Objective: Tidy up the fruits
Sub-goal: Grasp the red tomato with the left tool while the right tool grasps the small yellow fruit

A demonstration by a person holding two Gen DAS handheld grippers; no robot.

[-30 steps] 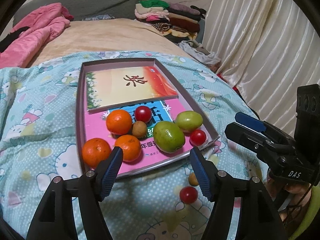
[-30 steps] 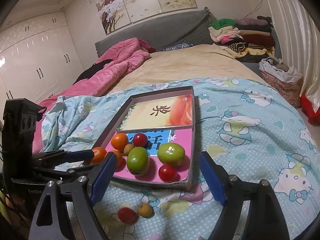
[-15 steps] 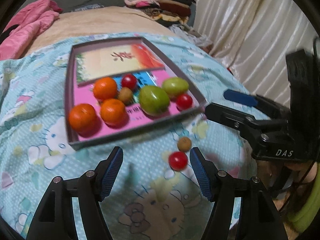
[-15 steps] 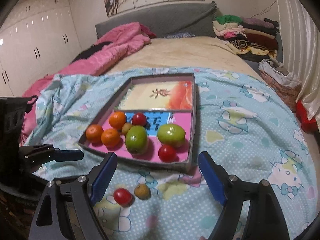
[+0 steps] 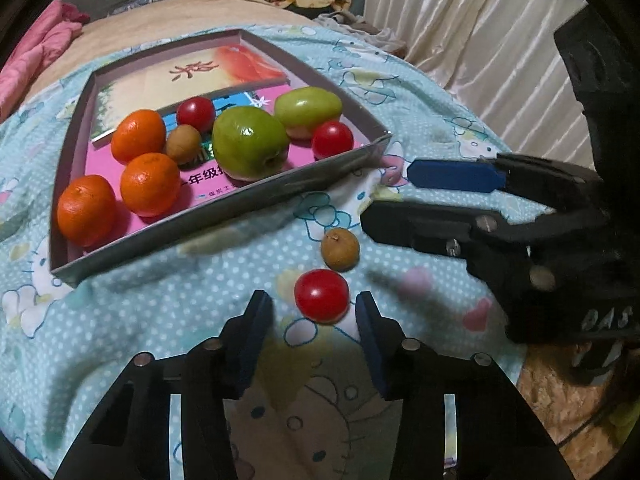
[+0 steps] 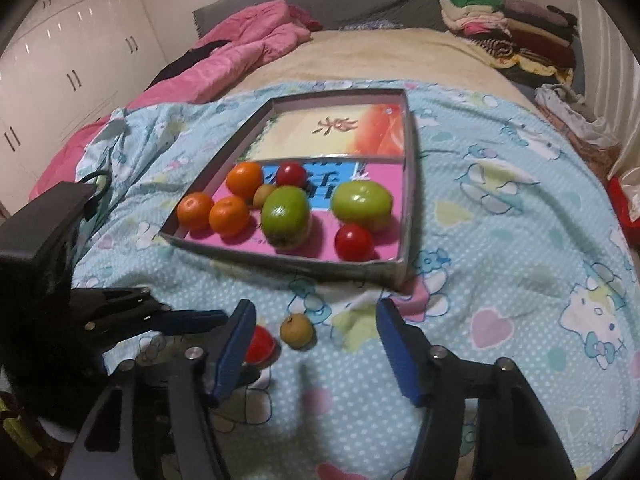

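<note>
Fruits number ten: eight lie in the shallow box (image 5: 256, 194) — three oranges (image 5: 150, 184), two green fruits (image 5: 250, 146), two red tomatoes (image 5: 332, 140) and one small brown fruit (image 5: 184, 145). Two more rest on the blue blanket (image 6: 500, 280) at the box's 6 o'clock: a loose tomato (image 5: 321, 296) and a brown fruit (image 5: 340, 249) touching it at its 1 o'clock. Left gripper (image 5: 315, 312) gapes around that tomato, pads apart from it. Right gripper (image 6: 316, 340) stands wide, empty.
</note>
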